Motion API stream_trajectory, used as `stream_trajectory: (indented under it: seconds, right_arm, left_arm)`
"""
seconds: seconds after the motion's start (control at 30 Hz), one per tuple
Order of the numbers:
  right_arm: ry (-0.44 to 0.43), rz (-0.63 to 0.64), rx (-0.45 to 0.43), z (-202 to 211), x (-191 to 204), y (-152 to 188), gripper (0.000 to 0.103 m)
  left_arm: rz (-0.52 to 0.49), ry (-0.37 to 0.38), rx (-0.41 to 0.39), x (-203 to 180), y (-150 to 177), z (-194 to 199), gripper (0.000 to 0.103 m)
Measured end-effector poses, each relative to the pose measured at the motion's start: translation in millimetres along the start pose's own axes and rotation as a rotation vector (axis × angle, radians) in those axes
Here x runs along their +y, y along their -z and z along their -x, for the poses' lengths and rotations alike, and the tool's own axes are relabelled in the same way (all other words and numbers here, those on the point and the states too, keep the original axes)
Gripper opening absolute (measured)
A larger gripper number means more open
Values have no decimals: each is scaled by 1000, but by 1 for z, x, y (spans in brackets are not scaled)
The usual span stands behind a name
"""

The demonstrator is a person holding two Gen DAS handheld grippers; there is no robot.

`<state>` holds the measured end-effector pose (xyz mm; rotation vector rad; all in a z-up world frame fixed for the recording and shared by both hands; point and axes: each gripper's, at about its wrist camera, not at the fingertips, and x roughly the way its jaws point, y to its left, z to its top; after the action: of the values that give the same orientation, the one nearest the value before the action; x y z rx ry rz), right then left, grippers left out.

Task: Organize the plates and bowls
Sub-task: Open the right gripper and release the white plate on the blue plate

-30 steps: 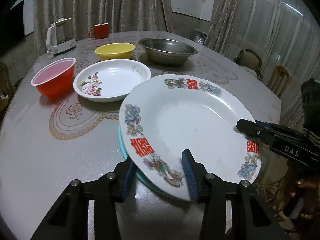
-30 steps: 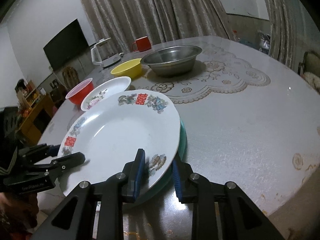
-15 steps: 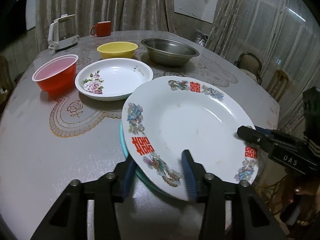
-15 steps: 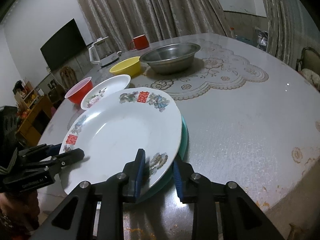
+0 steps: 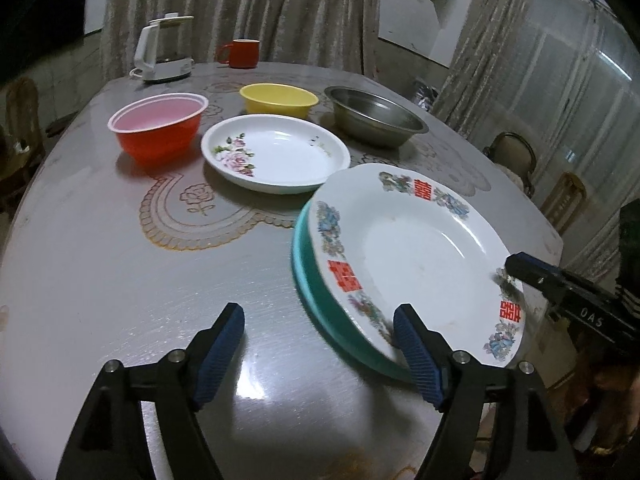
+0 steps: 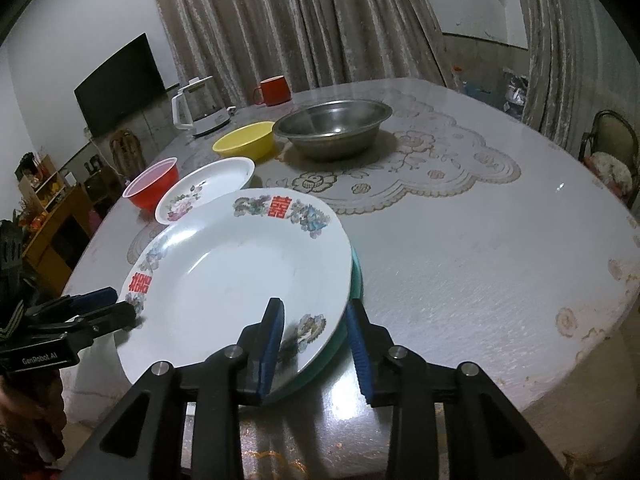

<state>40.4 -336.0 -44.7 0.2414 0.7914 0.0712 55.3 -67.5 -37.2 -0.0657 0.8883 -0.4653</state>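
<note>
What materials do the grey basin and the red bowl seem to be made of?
Grey basin: probably stainless steel, with a dull brushed finish; its inside gives soft metallic reflections. Red bowl: likely thin plastic, smooth and slightly glossy; its thin rolled rim and pale pink inside suggest a disposable kind.

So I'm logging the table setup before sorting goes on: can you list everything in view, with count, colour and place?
Big plate: 1, white with red characters, near edge, stacked on the teal plate
Teal plate: 1, teal, under the big plate
Rose plate: 1, white with pink flowers, mid-table
Red bowl: 1, red, left of the rose plate
Yellow bowl: 1, yellow, behind the rose plate
Steel basin: 1, metal, beside the yellow bowl
Mug: 1, red, far edge
Kettle: 1, white, far edge
Table: 1, grey, lace-patterned
TV: 1, black, on the wall
Left gripper: black, blue pads, just opened wide, holding nothing
Right gripper: same, jaws easing apart around both plates' rims
</note>
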Motion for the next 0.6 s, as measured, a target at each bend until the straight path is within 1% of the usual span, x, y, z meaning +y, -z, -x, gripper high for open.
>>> stream_trajectory:
  seconds: [0.2, 0.47, 0.6]
  right_arm:
    - [33, 20, -19, 7, 5, -10, 32]
    - [57, 73, -4, 5, 20, -21, 35]
    - [60, 104, 13, -2, 26, -31, 36]
  left_arm:
    - [36, 10, -3, 10, 0, 5, 81]
    - [90, 7, 4, 27, -3, 8, 84]
    - [144, -5, 11, 40, -10, 8, 86]
